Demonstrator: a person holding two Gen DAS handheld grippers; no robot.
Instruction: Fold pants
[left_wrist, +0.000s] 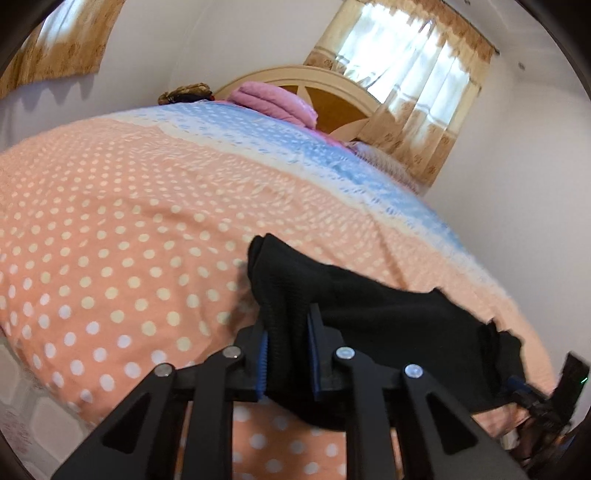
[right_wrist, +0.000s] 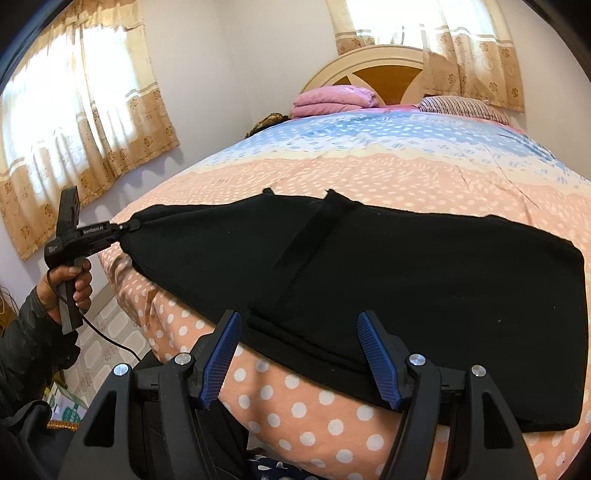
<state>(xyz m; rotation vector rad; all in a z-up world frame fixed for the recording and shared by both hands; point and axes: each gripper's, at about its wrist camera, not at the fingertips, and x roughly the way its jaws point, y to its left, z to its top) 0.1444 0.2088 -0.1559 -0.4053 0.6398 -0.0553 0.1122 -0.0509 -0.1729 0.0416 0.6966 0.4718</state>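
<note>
Black pants (right_wrist: 443, 280) lie stretched sideways along the near edge of the bed, folded lengthwise. In the right wrist view my left gripper (right_wrist: 129, 225) pinches their left end, held by a person's hand (right_wrist: 70, 284). In its own view the left gripper (left_wrist: 288, 321) is shut on a bunched fold of the pants (left_wrist: 388, 306), with black cloth squeezed between the blue pads. My right gripper (right_wrist: 298, 314) stands open at the near edge of the pants, its blue pads (right_wrist: 221, 354) on either side of the hem and not pressing it. It also shows at the lower right as the right gripper (left_wrist: 546, 391).
The pink polka-dot bedspread (right_wrist: 314, 417) turns blue toward the headboard (right_wrist: 384, 62). A folded pink blanket (right_wrist: 332, 99) and a striped pillow (right_wrist: 461, 105) lie at the head. Curtained windows (right_wrist: 74, 110) line the walls. Tiled floor (right_wrist: 96, 332) lies left of the bed.
</note>
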